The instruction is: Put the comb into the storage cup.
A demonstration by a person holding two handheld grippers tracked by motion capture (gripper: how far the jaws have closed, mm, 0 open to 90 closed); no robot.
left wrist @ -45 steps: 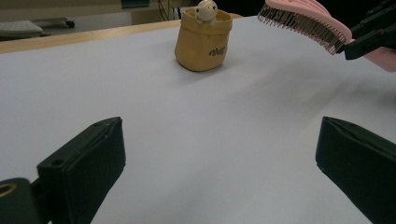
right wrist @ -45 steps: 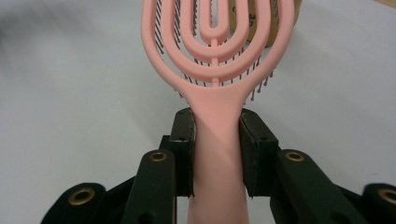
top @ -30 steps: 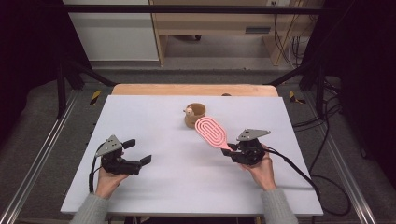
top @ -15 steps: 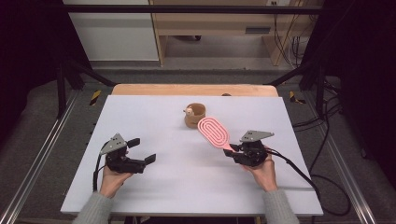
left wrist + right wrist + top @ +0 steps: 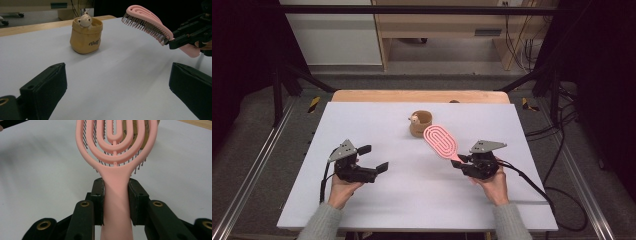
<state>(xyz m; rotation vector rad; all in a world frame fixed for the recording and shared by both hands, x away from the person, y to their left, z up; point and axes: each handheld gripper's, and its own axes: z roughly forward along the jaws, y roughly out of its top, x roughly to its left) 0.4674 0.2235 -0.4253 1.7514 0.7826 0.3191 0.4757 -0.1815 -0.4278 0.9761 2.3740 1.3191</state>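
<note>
The right gripper [image 5: 460, 161] clamps a pink hairbrush [image 5: 441, 141] by its handle, lifted over the table [image 5: 412, 200] beside a tan pot [image 5: 421, 123]. The left gripper [image 5: 374, 158] gapes empty. Next, probably, lowering the brush into the pot.

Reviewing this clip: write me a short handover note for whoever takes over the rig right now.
Right gripper: shut on the handle of the pink hairbrush, held above the table, bristles down, head pointing toward the pouch.
Left gripper: open, holding nothing, over the table's left half.
Tan pouch: upright near the table's far middle, a small bear figure peeking from its top.
Done: brush picked up.
Left: likely putting the brush into or beside the pouch; the left gripper may need to steady the pouch.
</note>
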